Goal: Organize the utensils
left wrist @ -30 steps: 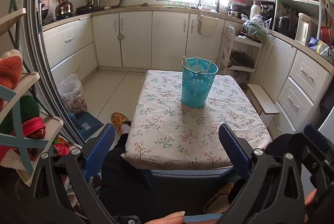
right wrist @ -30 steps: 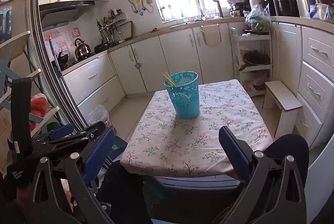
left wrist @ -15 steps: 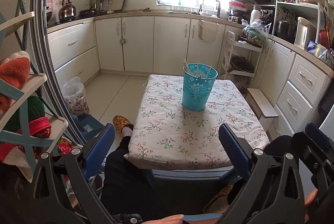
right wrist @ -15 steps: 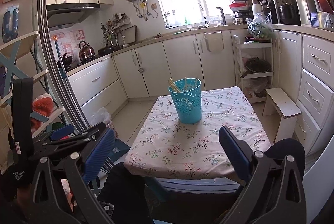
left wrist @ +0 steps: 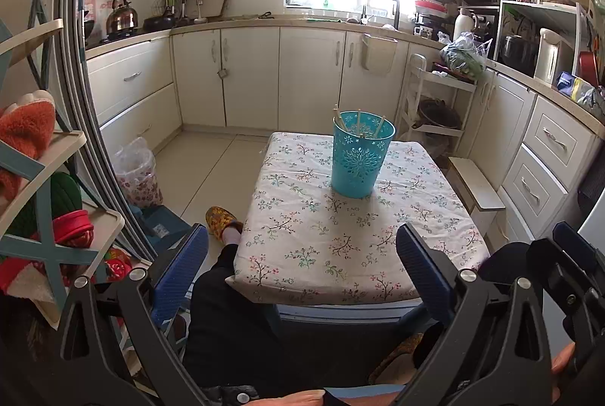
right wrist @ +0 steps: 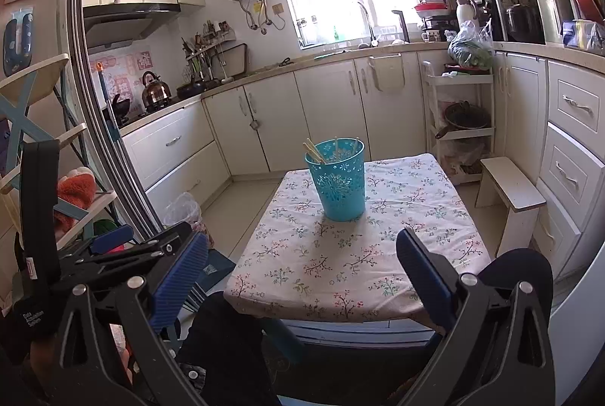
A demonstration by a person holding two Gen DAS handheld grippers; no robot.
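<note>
A teal perforated holder stands upright on the small table with the floral cloth, toward its far side. It also shows in the right wrist view. Several pale wooden chopsticks lean inside it, tips above the rim, also seen in the right wrist view. My left gripper is open and empty, held back over the table's near edge. My right gripper is open and empty, likewise short of the table. The left gripper also shows in the right wrist view.
White kitchen cabinets line the back and right walls. A small white stool stands right of the table. A shelf rack with cloths is at the left. A bagged bin sits on the floor. The person's legs are below the table edge.
Both grippers have drawn back and tilted up a little, so the table and holder sit lower and slightly farther in both views. Both stay open and empty.
</note>
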